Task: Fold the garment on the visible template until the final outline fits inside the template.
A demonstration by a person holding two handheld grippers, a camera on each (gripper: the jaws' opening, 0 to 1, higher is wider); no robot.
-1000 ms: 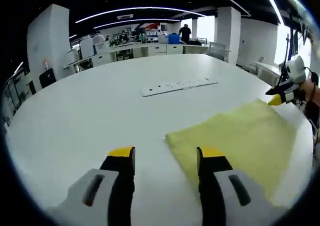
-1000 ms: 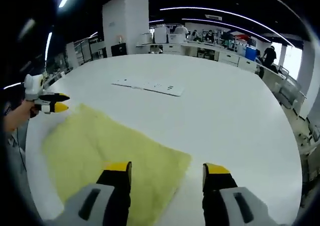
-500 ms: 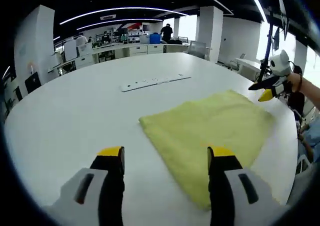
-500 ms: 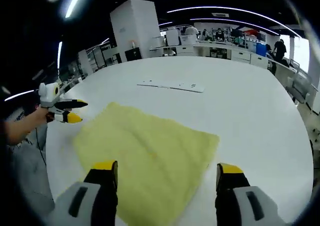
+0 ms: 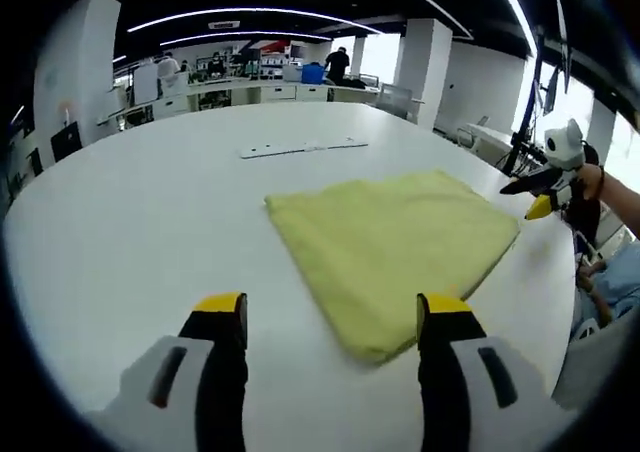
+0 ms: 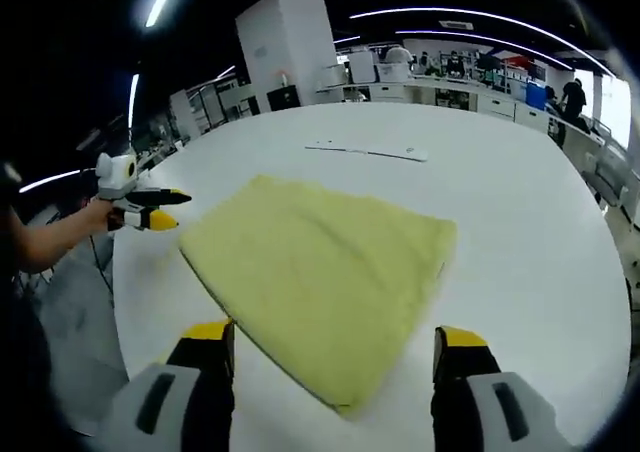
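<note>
While the yellow garment (image 5: 385,247) lies flat as a folded, roughly four-sided shape on the white table (image 5: 130,212), neither tool touches it. Seen from the left gripper view, the left gripper (image 5: 332,317) hangs above the table with its yellow-tipped jaws spread wide and nothing between them — the garment's near corner falls between and just beyond the tips. At the right edge of that view the right gripper (image 5: 535,194) shows small, off the garment's far corner; its jaws look close together there, though it is too small to be sure.

The right gripper view settles it: the right gripper (image 6: 337,342) has its jaws well apart and empty, above the garment (image 6: 320,272) at its near edge. The left gripper (image 6: 150,210) appears at the left of this view, held by a hand (image 6: 95,215) whose arm runs off into the dark border.

Beyond the garment a thin white strip (image 5: 303,149) lies on the table; its details cannot be made out. No template outline can be told apart from the table surface. Far behind are desks and a standing person (image 5: 338,62), blurred.
</note>
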